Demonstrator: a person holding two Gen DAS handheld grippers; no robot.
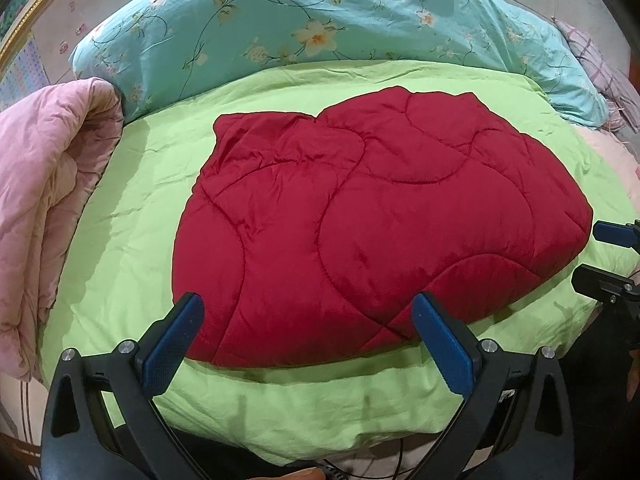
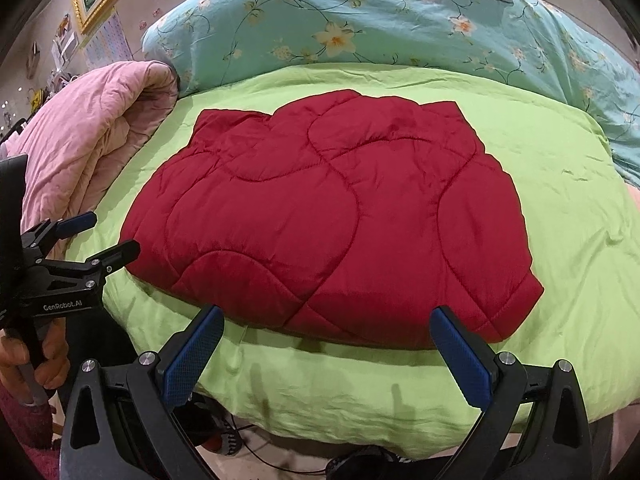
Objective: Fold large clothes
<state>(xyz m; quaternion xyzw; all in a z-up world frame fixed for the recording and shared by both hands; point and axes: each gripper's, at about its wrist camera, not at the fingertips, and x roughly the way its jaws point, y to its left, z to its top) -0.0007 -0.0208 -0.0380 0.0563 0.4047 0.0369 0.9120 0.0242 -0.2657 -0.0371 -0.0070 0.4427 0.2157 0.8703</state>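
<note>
A red quilted garment (image 1: 360,216) (image 2: 332,216) lies folded into a thick flat bundle on the green sheet (image 1: 128,216) (image 2: 560,208). My left gripper (image 1: 308,320) hangs open just short of the bundle's near edge, over its left half, with nothing between its blue pads (image 1: 172,340). My right gripper (image 2: 326,330) is open too, at the near edge toward the right half, empty. In the left wrist view the right gripper (image 1: 596,252) shows at the right edge. In the right wrist view the left gripper (image 2: 104,236) shows at the left, held by a hand (image 2: 24,356).
A rolled pink quilt (image 1: 48,208) (image 2: 92,136) lies along the left side of the bed. A teal floral duvet (image 1: 320,24) (image 2: 400,28) is piled across the far side. The green sheet's front edge (image 1: 320,420) drops off near me, with cables below.
</note>
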